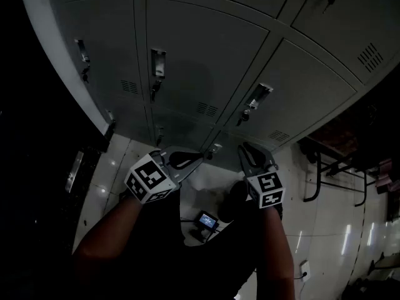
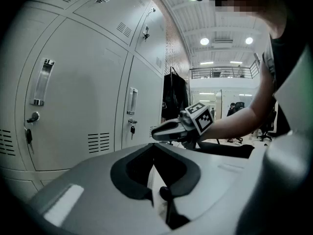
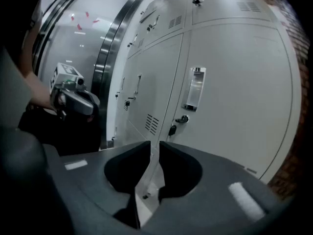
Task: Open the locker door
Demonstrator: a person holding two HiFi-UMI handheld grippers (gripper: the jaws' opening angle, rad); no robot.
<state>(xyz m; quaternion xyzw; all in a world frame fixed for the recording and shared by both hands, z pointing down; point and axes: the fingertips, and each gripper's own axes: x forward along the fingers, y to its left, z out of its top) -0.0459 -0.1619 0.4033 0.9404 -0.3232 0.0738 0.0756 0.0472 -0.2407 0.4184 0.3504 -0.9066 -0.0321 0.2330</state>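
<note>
My two grippers before a bank of grey lockers, all doors closed.

My left gripper [image 2: 152, 145]: fingers clenched tip to tip, nothing between them, touching nothing. My right gripper [image 3: 154, 142]: fingers released, parted by a narrow slit, with nothing in the gap. The two sets of fingers sit side by side and apart, both pointing towards the lockers.

The locker door [image 3: 234, 77] stands straight ahead of my right fingers, well clear of their tips, flush in its frame. Its recessed handle [image 3: 194, 88] lies above the fingertips and slightly to their right. The lock [image 3: 182, 119] sits just under the handle, with a dark key [image 3: 172, 129] hanging just below it.

Ahead of my left fingers and off to their left stands a neighbouring door [image 2: 73, 58], also closed, with its own handle [image 2: 41, 82] high above the fingertips and vent slots [image 2: 99, 142] at about fingertip height.

In the head view, a glossy floor [image 1: 212, 189] lies beneath both pairs of fingers. A small device with a lit screen [image 1: 206, 220] rests on it behind the fingertips, between my forearms.
</note>
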